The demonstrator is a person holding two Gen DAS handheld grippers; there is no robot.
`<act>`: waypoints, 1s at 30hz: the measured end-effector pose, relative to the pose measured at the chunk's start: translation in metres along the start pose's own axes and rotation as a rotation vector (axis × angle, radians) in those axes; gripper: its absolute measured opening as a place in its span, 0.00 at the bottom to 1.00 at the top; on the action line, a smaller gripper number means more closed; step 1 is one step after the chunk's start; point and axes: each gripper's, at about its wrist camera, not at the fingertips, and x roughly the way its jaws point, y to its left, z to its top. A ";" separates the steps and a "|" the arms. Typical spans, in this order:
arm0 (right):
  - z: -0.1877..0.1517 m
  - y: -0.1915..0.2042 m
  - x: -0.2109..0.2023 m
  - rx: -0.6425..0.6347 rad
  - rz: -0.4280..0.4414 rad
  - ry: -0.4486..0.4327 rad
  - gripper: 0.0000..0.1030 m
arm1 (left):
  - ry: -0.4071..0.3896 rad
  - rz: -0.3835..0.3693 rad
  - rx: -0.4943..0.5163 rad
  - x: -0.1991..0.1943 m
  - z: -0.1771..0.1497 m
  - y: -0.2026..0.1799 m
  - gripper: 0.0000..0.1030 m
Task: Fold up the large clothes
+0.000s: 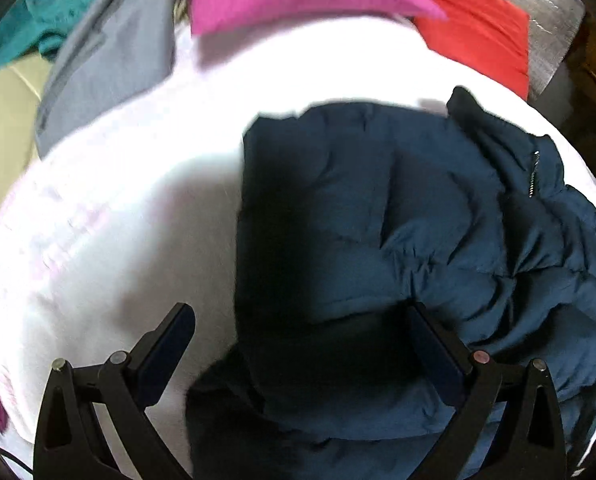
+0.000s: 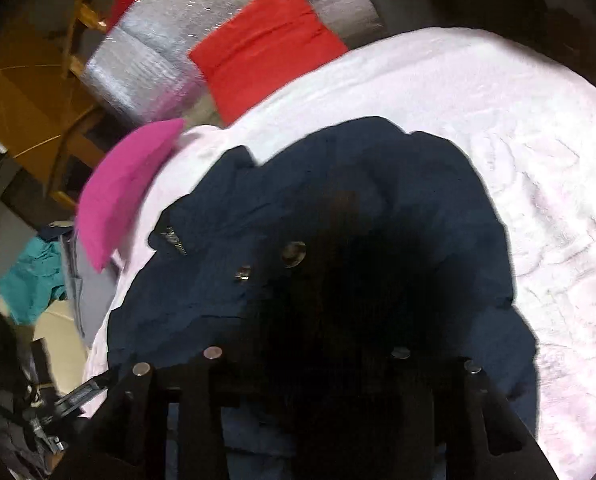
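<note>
The navy padded jacket (image 1: 398, 240) is lying bunched on the white bedcover (image 1: 117, 220), partly folded. The left gripper (image 1: 302, 344) is hovering over its near edge with jaws spread wide, gripping nothing, probably lining up the next fold. The right gripper (image 2: 306, 392) is sitting in deep shadow over the jacket; grip cannot be told.

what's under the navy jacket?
The navy jacket lies on a white sheet, which shows all round it. Whatever sits directly beneath the jacket is covered; nothing else pokes out at its edges.
</note>
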 end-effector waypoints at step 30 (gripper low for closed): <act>0.002 0.012 -0.005 -0.147 -0.318 -0.128 0.07 | -0.315 0.094 0.184 -0.059 0.000 -0.045 1.00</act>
